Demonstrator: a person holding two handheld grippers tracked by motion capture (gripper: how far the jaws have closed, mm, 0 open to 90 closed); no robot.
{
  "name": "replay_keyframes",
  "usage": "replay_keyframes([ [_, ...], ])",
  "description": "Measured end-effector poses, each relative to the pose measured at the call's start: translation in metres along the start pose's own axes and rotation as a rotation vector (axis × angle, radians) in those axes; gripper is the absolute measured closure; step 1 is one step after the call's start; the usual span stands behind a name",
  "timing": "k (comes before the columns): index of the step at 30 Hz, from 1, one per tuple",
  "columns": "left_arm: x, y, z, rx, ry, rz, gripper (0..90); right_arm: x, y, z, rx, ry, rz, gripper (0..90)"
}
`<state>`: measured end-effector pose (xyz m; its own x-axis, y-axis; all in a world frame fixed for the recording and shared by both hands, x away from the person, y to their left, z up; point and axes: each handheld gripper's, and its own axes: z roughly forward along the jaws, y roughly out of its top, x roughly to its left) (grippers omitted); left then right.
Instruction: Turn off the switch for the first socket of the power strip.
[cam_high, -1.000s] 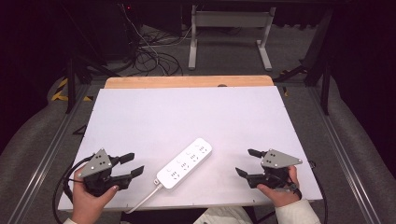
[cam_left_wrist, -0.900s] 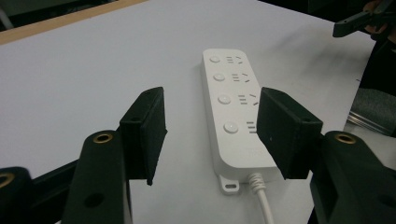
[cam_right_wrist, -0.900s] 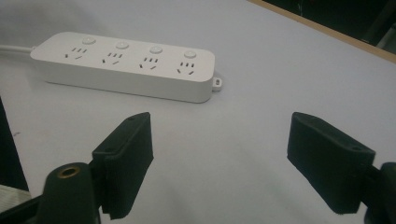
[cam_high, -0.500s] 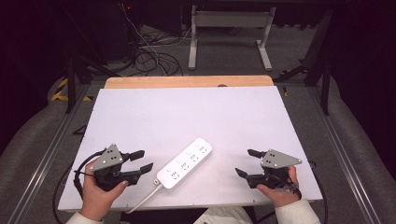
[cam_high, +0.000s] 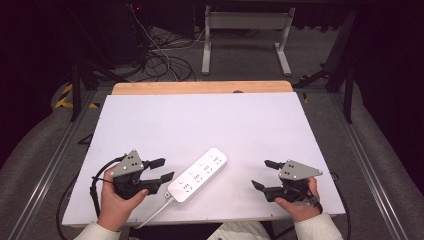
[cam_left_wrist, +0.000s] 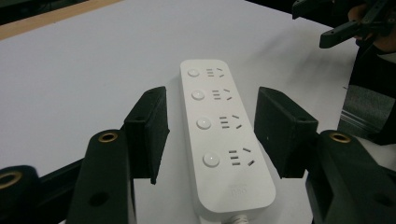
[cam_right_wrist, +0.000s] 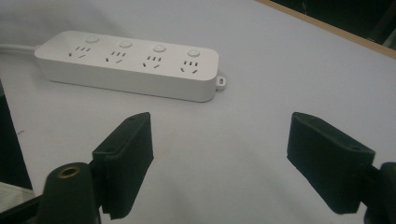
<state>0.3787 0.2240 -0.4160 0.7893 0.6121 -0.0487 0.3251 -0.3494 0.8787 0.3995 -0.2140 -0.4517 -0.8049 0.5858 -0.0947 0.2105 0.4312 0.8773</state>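
Near the front edge of the white desk, a white power strip with 4 sockets lies diagonally, flat. Just beside its cord end, the left gripper is spread wide; well apart toward the front-right corner, the right gripper gapes empty.

Smooth white plastic, faintly glossy, on the power strip.
Matt white sheet over the surface, bare wood along its far edge; matt black plastic on left gripper, grey metal plate above.
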Motion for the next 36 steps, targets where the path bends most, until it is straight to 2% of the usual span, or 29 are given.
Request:
replay_keyframes([
  [7,-0.003,0.005,0.016,0.015,-0.023,0.001,45.7,-0.001,0.000,0.001,0.001,0.007,0.002,23.2],
  [18,-0.005,0.008,0.025,0.052,-0.033,0.005,49.6,-0.001,-0.001,0.001,0.002,0.013,0.006,23.8],
  [19,-0.004,0.008,0.025,0.055,-0.040,0.004,53.5,-0.001,-0.001,0.001,0.000,0.013,0.003,23.8],
  [20,-0.004,0.008,0.025,0.059,-0.047,-0.006,53.5,-0.001,-0.001,0.001,0.000,0.013,0.003,23.8],
  [26,-0.003,0.009,0.025,0.099,-0.088,-0.052,75.7,-0.001,0.000,0.001,0.000,0.015,0.000,23.8],
  [30,-0.002,0.008,0.027,0.137,-0.083,-0.074,90.0,-0.001,-0.001,0.001,0.004,0.017,0.002,23.8],
  [36,0.001,0.008,0.031,0.195,-0.068,-0.088,90.0,-0.001,-0.001,0.001,0.004,0.019,0.000,23.8],
])
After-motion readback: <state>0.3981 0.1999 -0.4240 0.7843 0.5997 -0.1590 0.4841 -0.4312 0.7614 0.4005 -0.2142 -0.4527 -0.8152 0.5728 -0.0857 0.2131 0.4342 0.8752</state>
